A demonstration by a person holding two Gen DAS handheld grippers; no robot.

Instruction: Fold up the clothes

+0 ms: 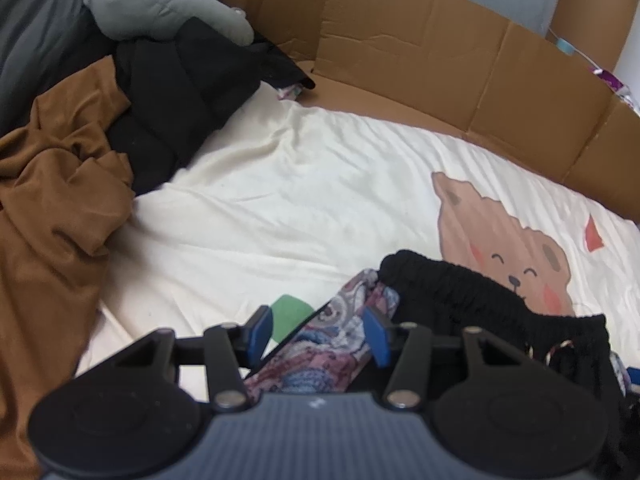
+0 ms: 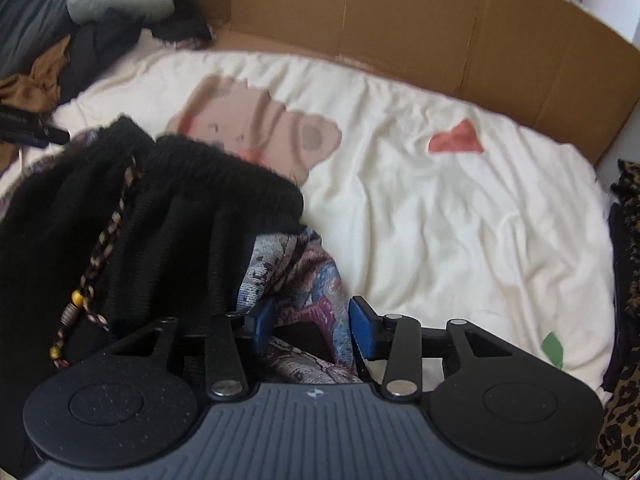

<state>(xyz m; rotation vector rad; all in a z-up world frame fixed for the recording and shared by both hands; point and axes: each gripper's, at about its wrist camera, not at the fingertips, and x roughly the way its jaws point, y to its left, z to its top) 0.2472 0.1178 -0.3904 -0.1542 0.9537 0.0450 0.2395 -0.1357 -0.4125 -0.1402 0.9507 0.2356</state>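
Bed covered with a cream sheet printed with a brown cartoon bear; a red patch and a green patch are also printed on it. Brown corrugated cardboard wall stands along the far edge of the bed.

Task garment: a patterned woven piece in blue, pink and grey with a black gathered elastic waistband, lying at the near edge of the bed, partly over the bear's lower part. A braided drawstring with beads hangs down over the black fabric in the right wrist view.

Left gripper: blue-padded fingers apart, with a fold of the patterned cloth running up between them. Pads look clear of the cloth on both sides, though the inner faces are partly hidden.

Right gripper: fingers apart. Patterned fabric bunches between them, close against the left pad; visible gap at the right pad. Frame is motion-blurred.

Other items: heap at the far left corner of the bed, made up of rust-brown crumpled cloth, black padded garment, grey soft garment. Leopard-print fabric at the right edge of the bed, right wrist view only.
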